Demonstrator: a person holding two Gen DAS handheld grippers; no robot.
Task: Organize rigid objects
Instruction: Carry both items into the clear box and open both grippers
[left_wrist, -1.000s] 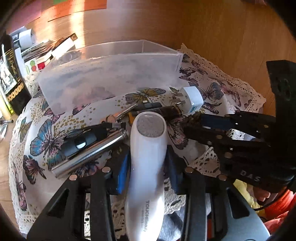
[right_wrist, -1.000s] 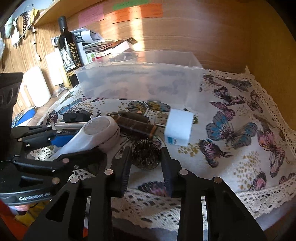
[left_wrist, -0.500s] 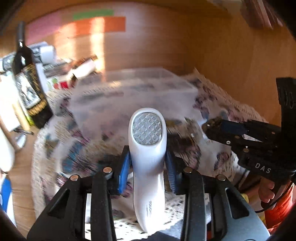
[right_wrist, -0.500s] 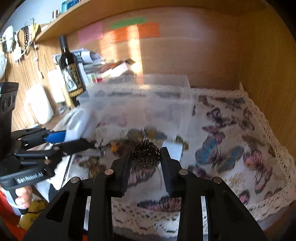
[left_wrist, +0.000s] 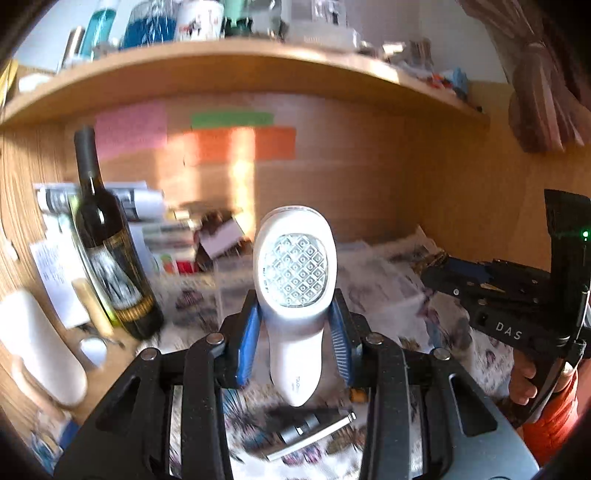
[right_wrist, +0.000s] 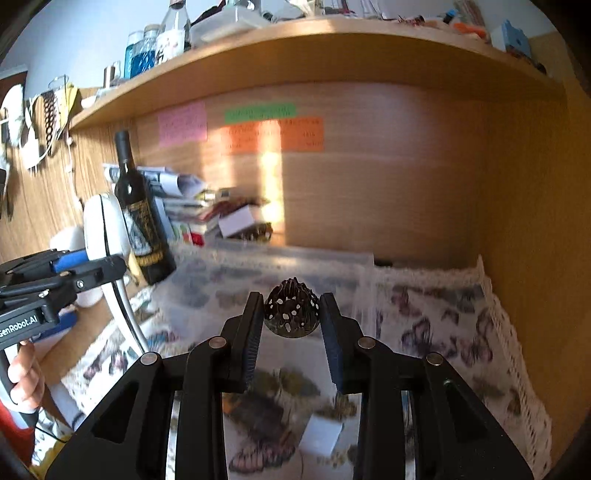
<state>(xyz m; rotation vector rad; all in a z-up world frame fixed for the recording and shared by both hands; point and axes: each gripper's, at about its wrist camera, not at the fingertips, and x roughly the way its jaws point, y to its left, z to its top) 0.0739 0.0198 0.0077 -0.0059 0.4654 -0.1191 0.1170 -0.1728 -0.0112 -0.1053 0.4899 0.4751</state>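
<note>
My left gripper (left_wrist: 294, 334) is shut on a white handheld device with a round mesh head (left_wrist: 293, 288) and holds it upright, high above the butterfly cloth (left_wrist: 461, 343). It also shows in the right wrist view (right_wrist: 105, 236). My right gripper (right_wrist: 291, 325) is shut on a dark perforated metal ball (right_wrist: 291, 314), lifted above the clear plastic box (right_wrist: 266, 280). The box is blurred behind the device in the left wrist view (left_wrist: 376, 280). A silver cylinder (left_wrist: 314, 432) and a white charger (right_wrist: 320, 434) lie on the cloth below.
A dark wine bottle (left_wrist: 107, 254) stands at the left beside stacked papers and boxes (left_wrist: 177, 236). A wooden back wall with coloured notes (right_wrist: 273, 133), a side wall at the right (right_wrist: 528, 221) and a shelf overhead (right_wrist: 314, 51) enclose the space.
Both grippers have risen and tilted up from the cloth, each carrying its object. The views now show the back wall and shelf, with the box lower in frame.
</note>
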